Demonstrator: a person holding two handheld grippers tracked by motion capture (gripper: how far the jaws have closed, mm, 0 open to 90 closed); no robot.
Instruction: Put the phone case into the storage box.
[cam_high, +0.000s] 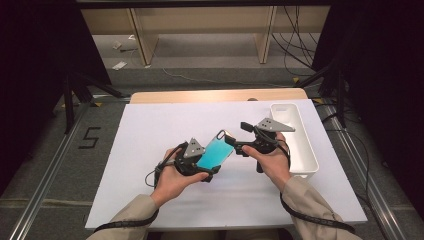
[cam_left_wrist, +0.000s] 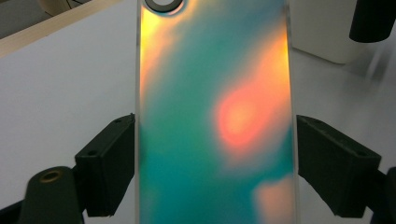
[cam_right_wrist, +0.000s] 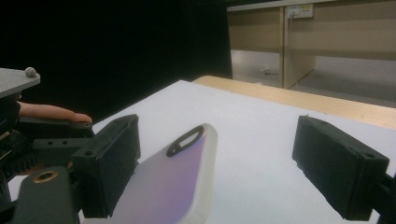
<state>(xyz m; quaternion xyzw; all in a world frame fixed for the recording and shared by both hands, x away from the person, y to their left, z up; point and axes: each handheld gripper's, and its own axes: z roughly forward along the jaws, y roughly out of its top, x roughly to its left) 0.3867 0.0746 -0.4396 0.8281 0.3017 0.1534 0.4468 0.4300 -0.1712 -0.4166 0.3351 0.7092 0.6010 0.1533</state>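
A phone case (cam_high: 214, 150) with a shimmering teal and orange back hangs tilted above the white table cover (cam_high: 145, 145). My left gripper (cam_high: 205, 164) is shut on the long sides of the phone case (cam_left_wrist: 210, 116), one jaw on each edge, near its lower end. My right gripper (cam_high: 233, 142) stands open around the upper, camera-hole end of the phone case (cam_right_wrist: 182, 177). In the right gripper view the left jaw is next to the case, and a wide gap separates the case from the right jaw.
A long white bin (cam_high: 311, 155) sits at the right side of the white cover, just behind my right hand. A wooden table edge (cam_high: 215, 95) runs along the far side. Dark stands and cables surround the table.
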